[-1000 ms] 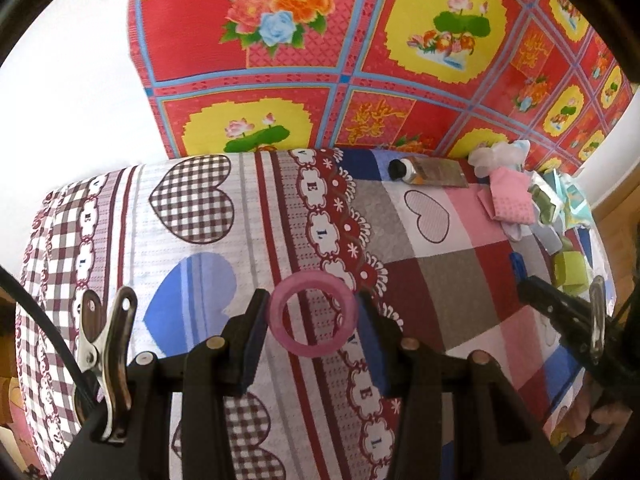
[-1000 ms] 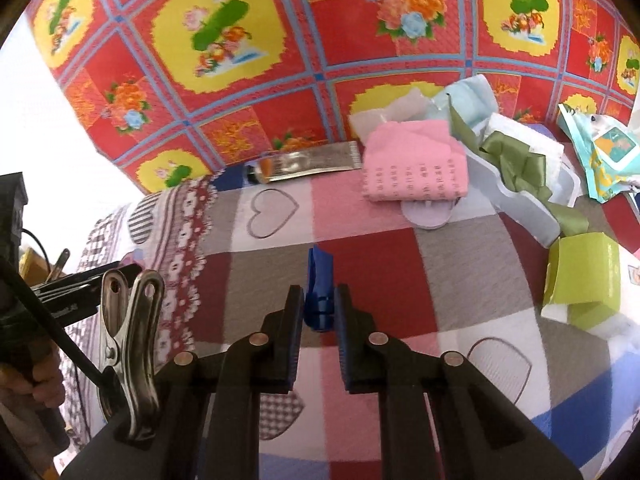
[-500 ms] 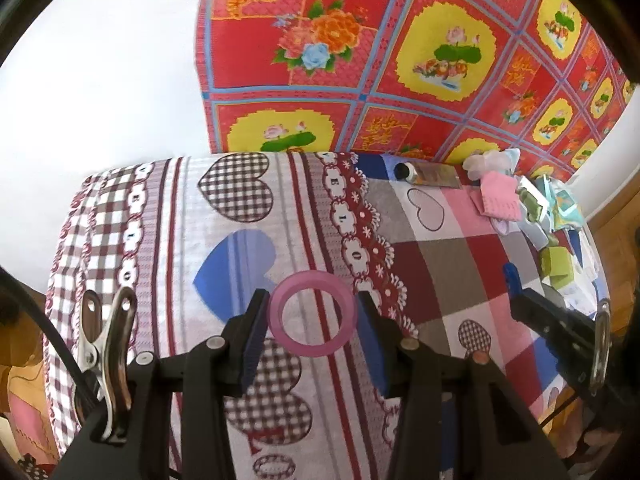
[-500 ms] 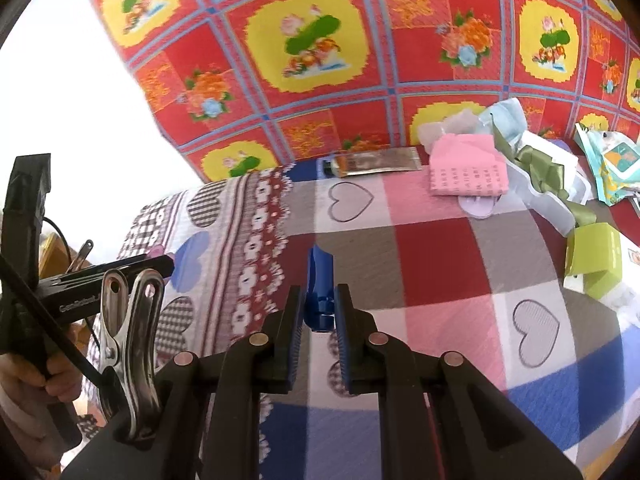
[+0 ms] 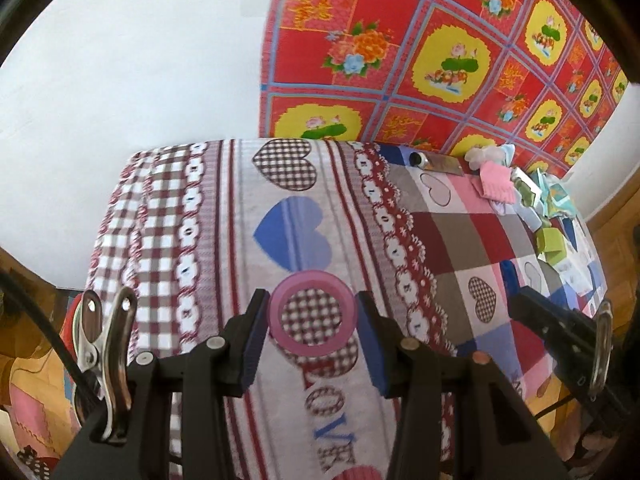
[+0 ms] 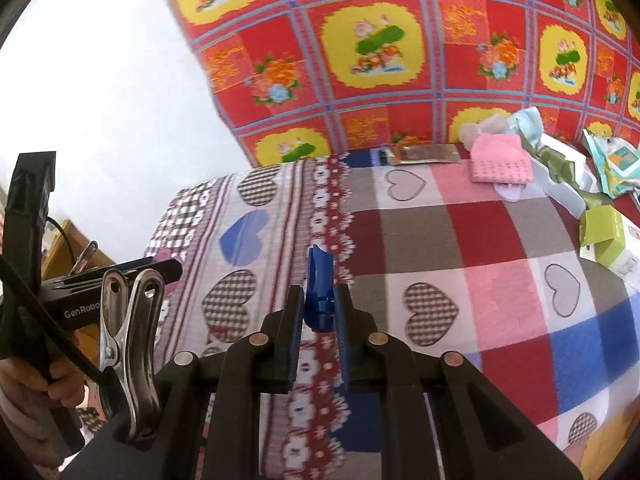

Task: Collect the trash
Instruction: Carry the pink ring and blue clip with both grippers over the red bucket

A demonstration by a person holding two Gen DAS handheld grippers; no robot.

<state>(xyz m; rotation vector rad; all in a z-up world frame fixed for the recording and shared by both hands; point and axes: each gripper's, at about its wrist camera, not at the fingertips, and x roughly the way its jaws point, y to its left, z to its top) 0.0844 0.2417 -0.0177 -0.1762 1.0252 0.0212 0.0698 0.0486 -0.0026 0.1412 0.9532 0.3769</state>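
My left gripper (image 5: 312,314) is shut on a pink tape ring (image 5: 312,312), held above the near left part of the heart-patterned tablecloth (image 5: 224,216). My right gripper (image 6: 318,306) is shut on a small blue plastic piece (image 6: 318,292) that sticks up between the pads, over the cloth's red flower border. The right gripper also shows at the right edge of the left wrist view (image 5: 520,296), and the left gripper at the left of the right wrist view (image 6: 172,266). More trash lies at the far right: a pink pack (image 6: 500,158), a squeezed tube (image 6: 424,154), a green box (image 6: 602,234).
A red and yellow flowered cloth (image 6: 400,40) hangs behind the table against a white wall. Crumpled wrappers and a green ribbon (image 6: 560,160) pile up at the far right corner. A hand (image 6: 52,380) holds the left gripper. Wooden floor (image 5: 616,216) shows past the table's right edge.
Both grippers have drawn back and risen from the table, keeping the ring and the blue piece. More of the tablecloth's near left end and the wall now shows.
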